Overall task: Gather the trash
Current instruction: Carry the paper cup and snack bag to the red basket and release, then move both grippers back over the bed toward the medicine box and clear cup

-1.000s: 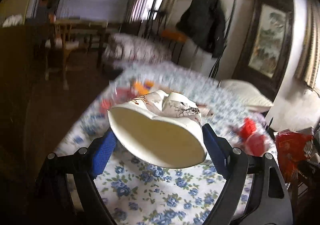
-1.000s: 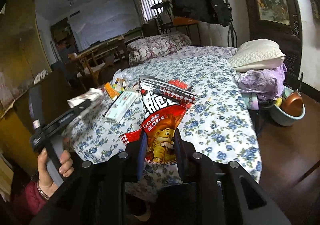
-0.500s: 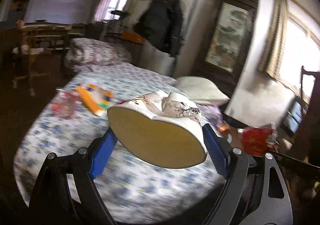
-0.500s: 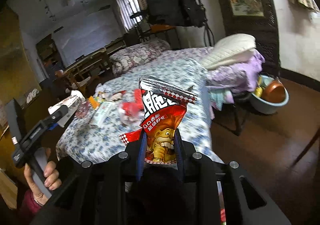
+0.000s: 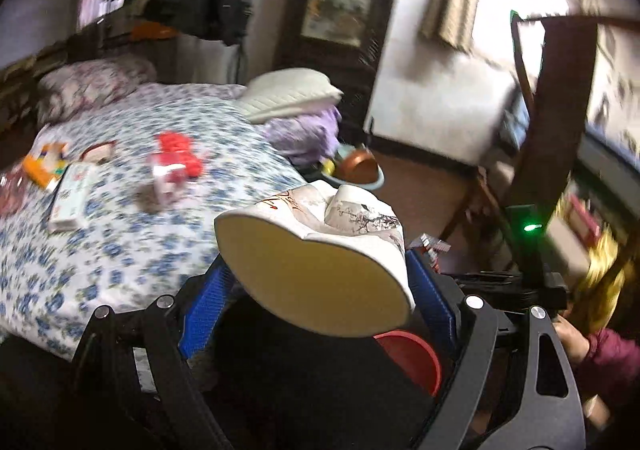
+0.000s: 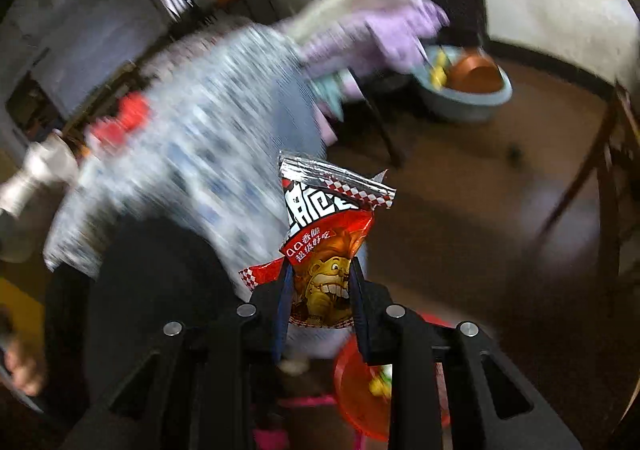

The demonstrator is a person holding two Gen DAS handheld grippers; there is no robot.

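My left gripper [image 5: 316,282] is shut on a crushed white paper cup [image 5: 316,270] with a printed design, held in the air beside the bed. My right gripper [image 6: 320,282] is shut on a red snack bag [image 6: 324,250] with a cartoon face and silver top. A red bin [image 6: 360,390] sits on the floor just below the right gripper; its rim also shows under the cup in the left wrist view [image 5: 412,362]. More trash lies on the floral bed: a red wrapper [image 5: 176,158], a white box [image 5: 70,194] and an orange pack [image 5: 42,166].
The bed [image 5: 112,242] with a blue floral sheet fills the left. A blue basin [image 6: 468,90] holding a brown pot stands on the wooden floor beyond it. A white pillow [image 5: 288,94] lies on purple cloth. A dark wooden chair [image 5: 552,130] stands at the right.
Both grippers have swung right and down, away from the bed toward the floor, each keeping its load. The red bin has come into view below them.
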